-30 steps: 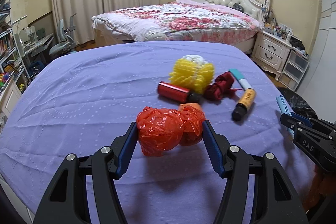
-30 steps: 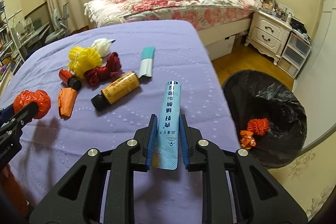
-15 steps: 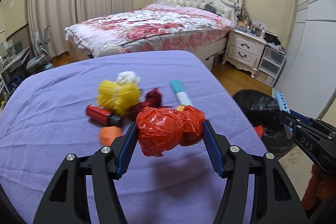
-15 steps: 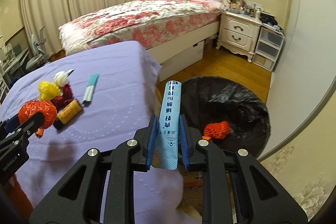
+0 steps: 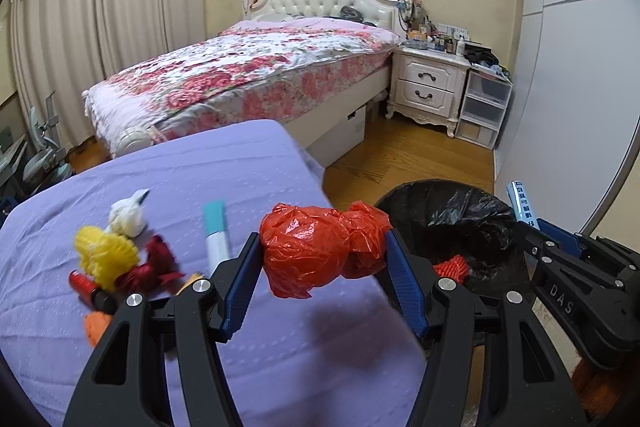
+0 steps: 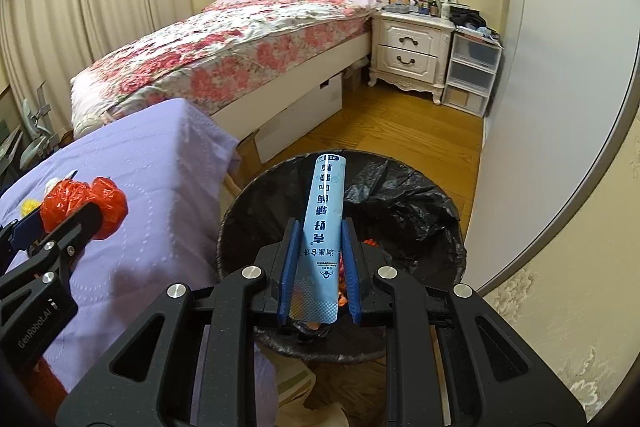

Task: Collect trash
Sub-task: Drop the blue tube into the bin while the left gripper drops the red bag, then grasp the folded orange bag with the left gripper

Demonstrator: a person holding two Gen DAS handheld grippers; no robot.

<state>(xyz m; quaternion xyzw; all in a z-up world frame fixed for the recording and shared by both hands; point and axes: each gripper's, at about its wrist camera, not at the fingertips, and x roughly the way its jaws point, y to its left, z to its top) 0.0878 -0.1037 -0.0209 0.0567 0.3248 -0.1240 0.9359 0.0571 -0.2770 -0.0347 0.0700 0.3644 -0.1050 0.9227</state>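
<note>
My left gripper (image 5: 324,259) is shut on a crumpled red plastic bag (image 5: 320,247), held above the right edge of the purple-covered table (image 5: 200,179). My right gripper (image 6: 318,259) is shut on a light blue tube (image 6: 322,223) with printed characters, held over the black-lined trash bin (image 6: 400,203). In the left wrist view the bin (image 5: 448,211) stands on the floor right of the table, with orange trash (image 5: 452,267) inside. The right gripper (image 5: 532,227) with its tube shows at the right edge there. The bag (image 6: 80,203) also shows in the right wrist view.
On the table lie a yellow net ball (image 5: 104,251), a white wad (image 5: 128,215), a dark red ribbon (image 5: 156,263), a teal-tipped white tube (image 5: 216,235), a red cylinder (image 5: 88,287) and an orange scrap (image 5: 96,323). A bed (image 5: 248,75), nightstand (image 5: 428,87) and drawers (image 5: 480,107) stand beyond.
Both grippers have swung right with their loads. The bin has come under the right gripper, and the table items have slid to the left of the left wrist view.
</note>
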